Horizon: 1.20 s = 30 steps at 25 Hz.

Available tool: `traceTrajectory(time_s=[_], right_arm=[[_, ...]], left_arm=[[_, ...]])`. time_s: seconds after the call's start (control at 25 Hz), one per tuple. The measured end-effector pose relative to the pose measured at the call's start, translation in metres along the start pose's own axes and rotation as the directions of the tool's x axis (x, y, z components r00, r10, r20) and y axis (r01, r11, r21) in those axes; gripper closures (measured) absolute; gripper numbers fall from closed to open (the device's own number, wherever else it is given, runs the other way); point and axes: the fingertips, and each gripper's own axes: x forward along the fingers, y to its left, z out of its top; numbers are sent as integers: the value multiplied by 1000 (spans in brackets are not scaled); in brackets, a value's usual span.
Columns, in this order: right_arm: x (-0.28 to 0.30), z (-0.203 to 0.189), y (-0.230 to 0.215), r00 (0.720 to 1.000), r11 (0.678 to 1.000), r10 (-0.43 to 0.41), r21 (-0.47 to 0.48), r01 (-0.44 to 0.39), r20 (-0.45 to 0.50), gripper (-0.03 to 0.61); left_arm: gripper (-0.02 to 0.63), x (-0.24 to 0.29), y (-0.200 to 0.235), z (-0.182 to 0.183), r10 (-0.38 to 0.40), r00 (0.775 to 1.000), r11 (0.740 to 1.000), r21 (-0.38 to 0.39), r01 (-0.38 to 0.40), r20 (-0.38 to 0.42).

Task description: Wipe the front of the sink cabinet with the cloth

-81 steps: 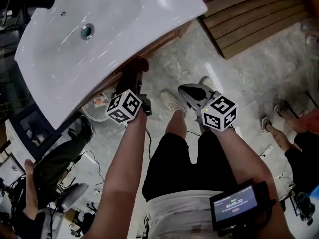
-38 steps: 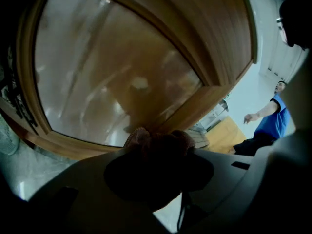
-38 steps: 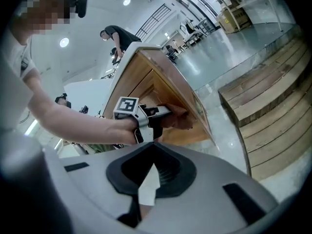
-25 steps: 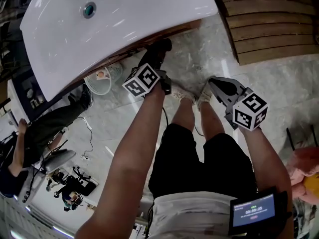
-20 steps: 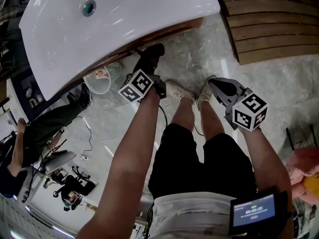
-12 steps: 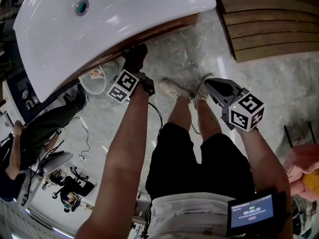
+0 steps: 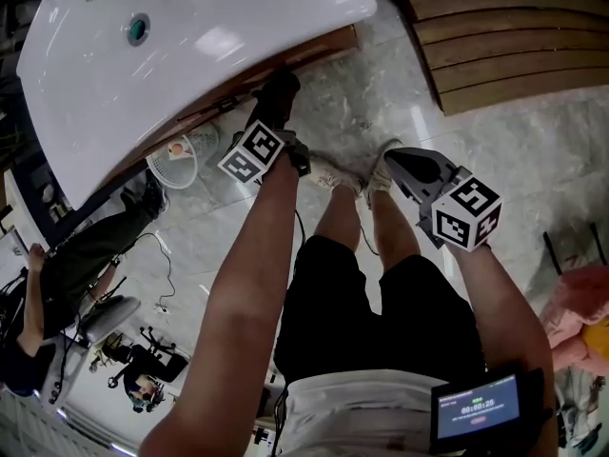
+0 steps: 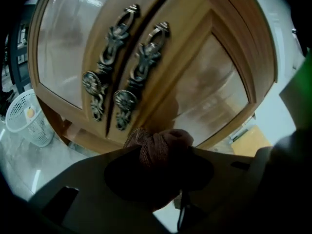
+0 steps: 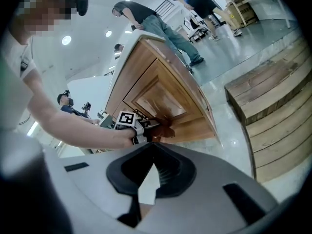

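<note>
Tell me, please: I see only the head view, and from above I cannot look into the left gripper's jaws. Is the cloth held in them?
Observer: Yes. The left gripper view shows the left gripper shut on a bunched brownish cloth.
Operator: What stands in front of the cloth?
Observer: The front of the cabinet: two wooden doors with a pair of ornate metal handles where they meet. The cloth is close to the lower ends of the handles.
Operator: And the right gripper, does it carry anything?
Observer: No. Its own view shows the right gripper shut with nothing between the jaws, held away from the cabinet.
</note>
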Motion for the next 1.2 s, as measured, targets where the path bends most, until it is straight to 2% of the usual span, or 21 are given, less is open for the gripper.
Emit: traceTrajectory(time_s=[0.4,0.72,0.96,1.2], right_arm=[[-19,-4,-25,998,998,-53,43,51,37,566],[-30,-17,-37,994,991,-103,84,100,41,566],[-44,-27,-45,993,990,-119,83,116,30,566],[-41,-19,-45,992,988,-125,89,124,-2,566]], left_arm=[[472,51,-83,-25,-156,985,987,19,157,-70],[472,94,-126,-67,-237,950,961,98,260,-202],[472,107,-116,-75,-204,958,960,152,236,-202],[472,101,-82,-53,-140,974,978,131,165,-179]])
